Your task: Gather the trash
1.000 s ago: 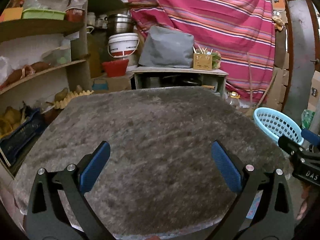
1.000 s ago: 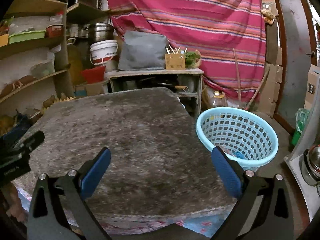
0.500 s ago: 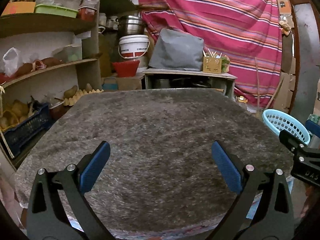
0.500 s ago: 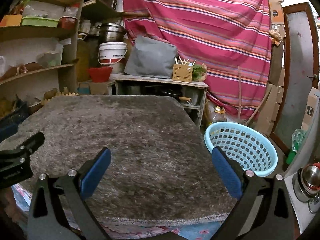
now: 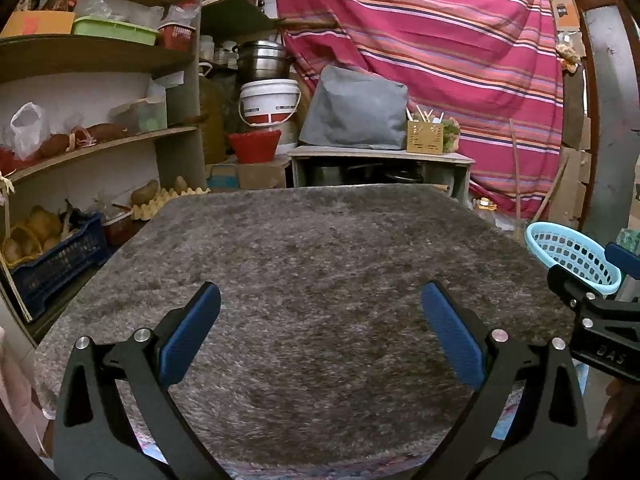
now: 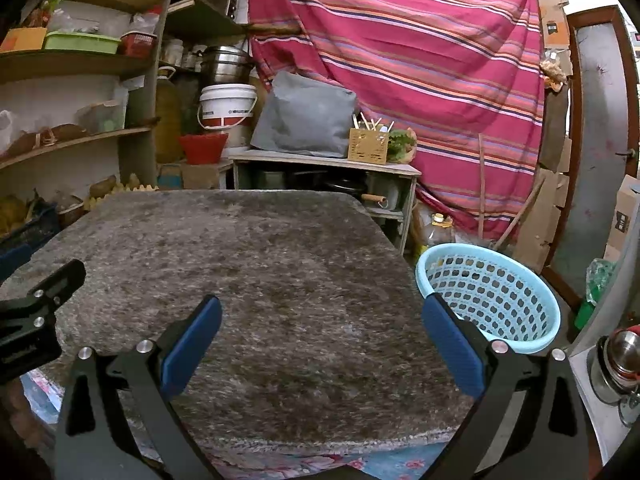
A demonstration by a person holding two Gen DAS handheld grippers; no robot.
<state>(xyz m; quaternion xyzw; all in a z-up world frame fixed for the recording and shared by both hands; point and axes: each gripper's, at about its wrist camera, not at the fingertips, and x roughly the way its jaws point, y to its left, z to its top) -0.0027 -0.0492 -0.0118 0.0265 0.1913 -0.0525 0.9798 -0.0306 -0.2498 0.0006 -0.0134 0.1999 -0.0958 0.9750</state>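
Trash is nowhere to be seen on the surface point(image 5: 320, 264); whatever we collected we judge lies in the blue basket point(image 6: 486, 294), to the right of and below our right tool point(image 6: 320, 340), though its contents are hidden. Over the last second both views have lifted and drawn back, so the collecting looks finished. Our left tool point(image 5: 320, 328) and right tool both gape wide, holding nothing. The grey shaggy cover lies bare ahead; shelves point(image 5: 100, 148) stand left, a striped cloth point(image 6: 420, 60) behind.

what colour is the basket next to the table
Light blue, with a perforated wall; the basket shows best in the right wrist view.
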